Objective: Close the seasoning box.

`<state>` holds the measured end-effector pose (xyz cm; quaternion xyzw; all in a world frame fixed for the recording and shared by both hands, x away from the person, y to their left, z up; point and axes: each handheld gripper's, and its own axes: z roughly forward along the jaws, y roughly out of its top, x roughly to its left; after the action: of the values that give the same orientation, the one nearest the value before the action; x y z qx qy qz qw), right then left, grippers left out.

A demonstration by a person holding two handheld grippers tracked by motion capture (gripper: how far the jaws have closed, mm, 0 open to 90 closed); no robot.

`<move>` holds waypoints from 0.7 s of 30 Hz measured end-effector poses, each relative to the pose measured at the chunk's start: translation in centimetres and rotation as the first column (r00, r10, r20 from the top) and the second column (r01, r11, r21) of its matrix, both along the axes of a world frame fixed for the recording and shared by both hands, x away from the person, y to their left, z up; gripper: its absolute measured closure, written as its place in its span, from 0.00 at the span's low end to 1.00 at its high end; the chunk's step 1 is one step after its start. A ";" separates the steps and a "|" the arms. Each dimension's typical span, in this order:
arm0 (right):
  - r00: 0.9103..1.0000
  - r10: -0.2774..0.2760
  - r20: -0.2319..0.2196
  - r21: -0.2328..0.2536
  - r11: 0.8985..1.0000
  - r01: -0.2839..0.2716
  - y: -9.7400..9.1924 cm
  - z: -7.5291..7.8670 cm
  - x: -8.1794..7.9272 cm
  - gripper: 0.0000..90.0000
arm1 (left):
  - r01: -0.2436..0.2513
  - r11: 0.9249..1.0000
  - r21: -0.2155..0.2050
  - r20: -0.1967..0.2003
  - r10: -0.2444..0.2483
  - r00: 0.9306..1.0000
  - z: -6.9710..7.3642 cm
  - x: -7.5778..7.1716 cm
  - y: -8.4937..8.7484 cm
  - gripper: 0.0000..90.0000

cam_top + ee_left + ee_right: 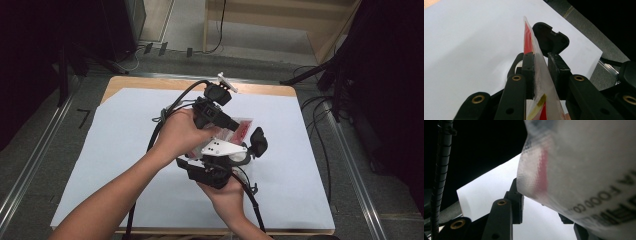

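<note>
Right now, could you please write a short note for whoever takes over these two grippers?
Left gripper: jaws around the red-and-clear plastic packet, held edge-on above the white sheet; one pad touches it, and a firm clamp cannot be confirmed.
Right gripper: open, the packet's printed end close in front of its camera.
Done: packet lifted off the table.
Left: probably a second grip with the right gripper.
</note>
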<state>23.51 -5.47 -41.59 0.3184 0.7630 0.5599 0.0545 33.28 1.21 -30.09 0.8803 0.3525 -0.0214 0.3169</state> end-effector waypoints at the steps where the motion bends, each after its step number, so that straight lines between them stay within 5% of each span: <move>1: 1.000 0.000 0.001 -0.003 1.000 0.000 0.0 0.0 0.0 0.69 | 0.001 1.000 0.001 -0.001 -0.001 1.000 0.0 0.0 0.0 0.85; 21: 1.000 0.012 0.005 -0.019 1.000 -0.012 0.2 -0.2 0.0 0.67 | -0.003 1.000 -0.022 -0.003 0.003 1.000 -0.3 -0.1 0.7 0.85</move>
<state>23.47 -5.31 -41.84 0.3120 0.7698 0.5540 0.0562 33.14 1.87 -30.39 0.8762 0.3541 -0.0262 0.3258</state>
